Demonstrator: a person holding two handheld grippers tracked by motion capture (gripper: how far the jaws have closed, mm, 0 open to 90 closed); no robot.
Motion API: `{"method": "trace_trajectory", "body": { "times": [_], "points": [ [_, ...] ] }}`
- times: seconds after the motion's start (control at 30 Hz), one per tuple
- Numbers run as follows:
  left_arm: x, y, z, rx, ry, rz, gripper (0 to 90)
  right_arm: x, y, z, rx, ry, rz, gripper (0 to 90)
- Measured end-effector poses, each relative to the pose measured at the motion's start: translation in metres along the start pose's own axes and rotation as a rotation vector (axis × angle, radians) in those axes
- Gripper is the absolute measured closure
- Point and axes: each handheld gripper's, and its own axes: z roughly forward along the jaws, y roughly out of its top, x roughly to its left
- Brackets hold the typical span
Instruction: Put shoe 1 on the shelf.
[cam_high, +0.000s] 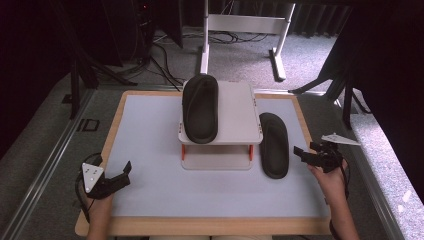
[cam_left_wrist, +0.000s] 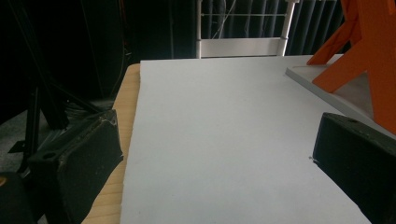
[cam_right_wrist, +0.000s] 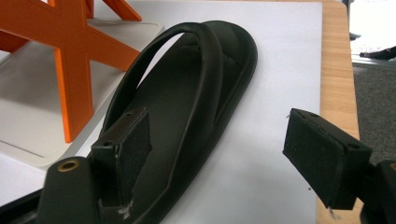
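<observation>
The black sandal (cam_high: 274, 145) nearest the right hand-held gripper (cam_high: 306, 154) lies flat on the pale surface (cam_high: 150, 150), just ahead of that gripper's tips and beside the small white stand (cam_high: 235, 117). In the right gripper view this sandal (cam_right_wrist: 187, 116) runs away from the jaws with its strap arching over the footbed; the near jaw sits at the sandal's near edge, though whether it touches cannot be told, while the other jaw stands off over bare surface toward the wooden border (cam_right_wrist: 336, 60). The jaws are spread wide and grip nothing.

Beyond the sandal, on the side away from the right hand-held gripper, the stand rises on orange cross-braced legs (cam_right_wrist: 70, 60) from a white base plate (cam_right_wrist: 32, 121). A second black sandal (cam_high: 200, 107) rests on the stand's top shelf, farther off than the first. The stand's leg and base are just beside the lower sandal's far side, leaving little room there; the side toward the right gripper is open.

The left hand-held gripper (cam_high: 122, 175) sits well apart from both sandals, near the front corner of the surface, its jaws also spread and holding nothing. In the left gripper view, bare surface (cam_left_wrist: 224, 130) stretches ahead of it, with the stand's orange leg (cam_left_wrist: 369, 56) off to one side.
</observation>
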Motion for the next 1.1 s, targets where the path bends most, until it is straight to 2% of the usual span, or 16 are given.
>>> {"method": "trace_trajectory", "body": {
  "times": [0.47, 0.77, 1.1],
  "points": [
    [0.0, 0.0, 0.0, 0.002, -0.003, 0.006, 0.9, -0.006, 0.022, 0.012, 0.075, 0.034, -0.029, 26.4],
    [-0.001, 0.0, 0.001, 0.004, -0.005, 0.009, 0.9, -0.007, 0.036, 0.023, 0.157, 0.046, -0.042, 28.3],
    [-0.001, 0.0, 0.001, 0.007, -0.008, 0.015, 0.9, -0.004, 0.055, 0.045, 0.269, 0.043, -0.077, 28.8]
  ]
}}
